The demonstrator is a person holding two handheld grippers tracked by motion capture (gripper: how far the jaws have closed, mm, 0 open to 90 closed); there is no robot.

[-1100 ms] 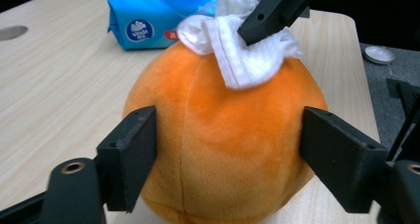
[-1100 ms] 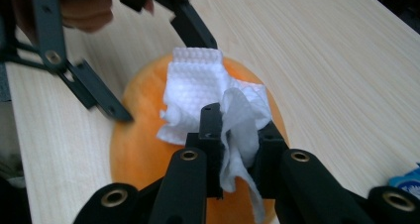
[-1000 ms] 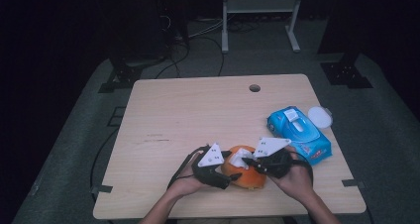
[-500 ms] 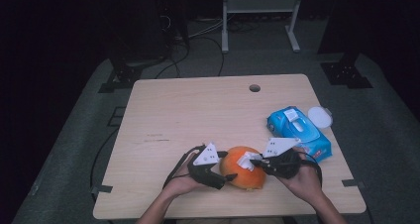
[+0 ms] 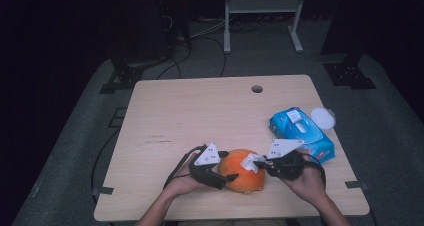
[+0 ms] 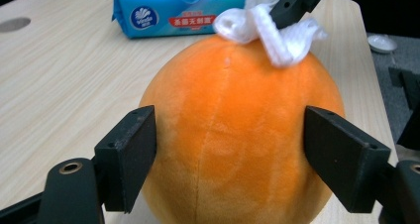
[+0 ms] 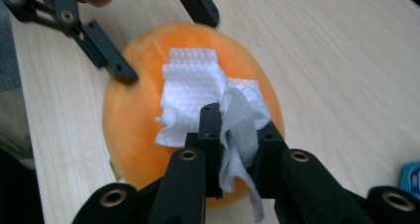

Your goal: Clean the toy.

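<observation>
A round orange plush fruit (image 5: 239,176) rests on the wooden table (image 5: 200,116) near its front edge. My left gripper (image 5: 225,172) clasps it from the left. In the left gripper view both pads (image 6: 129,159) press on the fruit's (image 6: 237,144) sides, and the jaws have just been closing on it. My right gripper (image 5: 257,162) comes in from the right, shut on a crumpled white wipe (image 5: 250,162). In the right gripper view that gripper (image 7: 237,130) holds the wipe (image 7: 193,95) against the top of the fruit (image 7: 133,120).
A blue pack of wet wipes (image 5: 300,131) lies to the right, behind the right hand, with a small white round lid (image 5: 322,118) beside it at the table's right edge. A cable hole (image 5: 257,89) sits near the far edge.
The right gripper has drawn a little to the right with the wipe, uncovering more of the orange fruit. The left hand has stayed on the fruit's left side.
</observation>
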